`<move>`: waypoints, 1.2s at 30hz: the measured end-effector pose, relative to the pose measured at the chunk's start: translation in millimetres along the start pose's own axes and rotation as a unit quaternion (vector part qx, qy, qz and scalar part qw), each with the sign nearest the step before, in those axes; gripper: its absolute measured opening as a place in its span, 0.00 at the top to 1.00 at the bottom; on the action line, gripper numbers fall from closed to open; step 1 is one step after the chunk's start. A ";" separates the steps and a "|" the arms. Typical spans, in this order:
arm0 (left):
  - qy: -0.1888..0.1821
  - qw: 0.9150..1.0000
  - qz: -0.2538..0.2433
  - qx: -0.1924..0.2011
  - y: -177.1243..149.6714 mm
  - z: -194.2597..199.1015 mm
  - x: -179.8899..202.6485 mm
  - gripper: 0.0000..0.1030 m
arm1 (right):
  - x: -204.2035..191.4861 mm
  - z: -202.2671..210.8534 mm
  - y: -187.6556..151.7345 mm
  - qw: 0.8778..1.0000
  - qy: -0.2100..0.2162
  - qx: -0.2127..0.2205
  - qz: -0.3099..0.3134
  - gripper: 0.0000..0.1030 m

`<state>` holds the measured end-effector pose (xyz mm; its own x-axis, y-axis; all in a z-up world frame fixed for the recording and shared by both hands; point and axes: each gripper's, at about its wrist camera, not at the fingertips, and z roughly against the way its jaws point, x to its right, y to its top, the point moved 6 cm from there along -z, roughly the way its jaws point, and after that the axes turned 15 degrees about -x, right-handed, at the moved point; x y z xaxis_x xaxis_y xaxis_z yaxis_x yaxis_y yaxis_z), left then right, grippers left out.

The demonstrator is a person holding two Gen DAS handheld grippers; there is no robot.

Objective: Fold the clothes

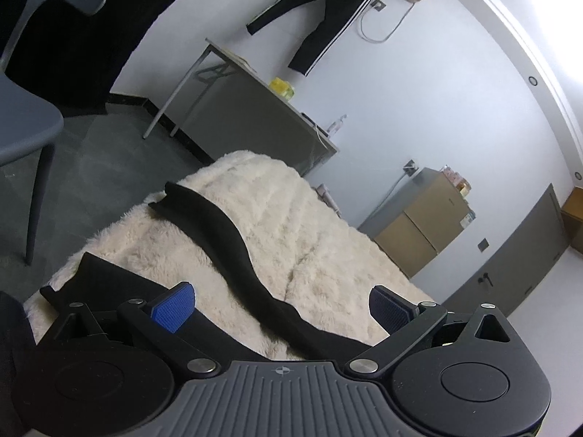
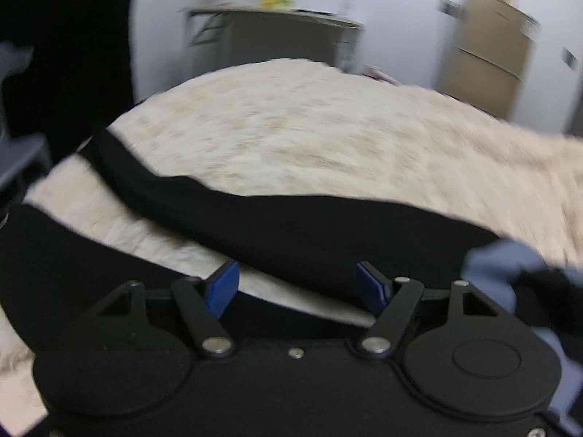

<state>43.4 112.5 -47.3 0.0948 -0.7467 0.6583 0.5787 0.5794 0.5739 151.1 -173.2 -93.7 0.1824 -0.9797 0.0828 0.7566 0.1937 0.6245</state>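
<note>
Clearly, a black long-sleeved garment (image 1: 233, 233) lies spread across the fluffy cream blanket (image 1: 320, 240). Both the left gripper (image 1: 282, 307) and right gripper (image 2: 297, 284) hover above it, jaws apart, gripping nothing.

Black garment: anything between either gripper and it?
Nothing visible. The black garment lies spread on the cream fluffy blanket just ahead of both. The left gripper and the right gripper are open and empty, with only cloth and blanket in front of the fingers. The right wrist view is motion-blurred.
</note>
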 end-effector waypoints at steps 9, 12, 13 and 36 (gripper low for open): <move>0.001 1.000 0.002 -0.003 -0.9 -5.6 -0.1 0.02 | 83.4 10.1 -10.2 0.987 0.024 0.005 -0.158 0.33; 0.003 1.000 0.003 -0.006 -1.3 -8.1 -0.1 0.02 | 63.9 1.7 6.6 0.983 0.091 0.005 -0.161 0.33; 0.004 1.000 0.002 -0.006 -1.5 -8.2 0.3 0.02 | 45.3 -2.9 16.5 0.982 0.116 0.006 -0.151 0.33; -0.011 1.000 0.010 0.024 2.2 6.3 -2.2 0.02 | -158.0 -47.6 101.7 0.964 0.263 -0.009 -0.030 0.36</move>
<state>39.3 117.5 -44.4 0.0872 -0.7280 0.6801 0.5369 0.6094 0.5835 229.2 3.8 -80.3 0.4273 -0.8285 -0.3620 0.7861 0.1427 0.6014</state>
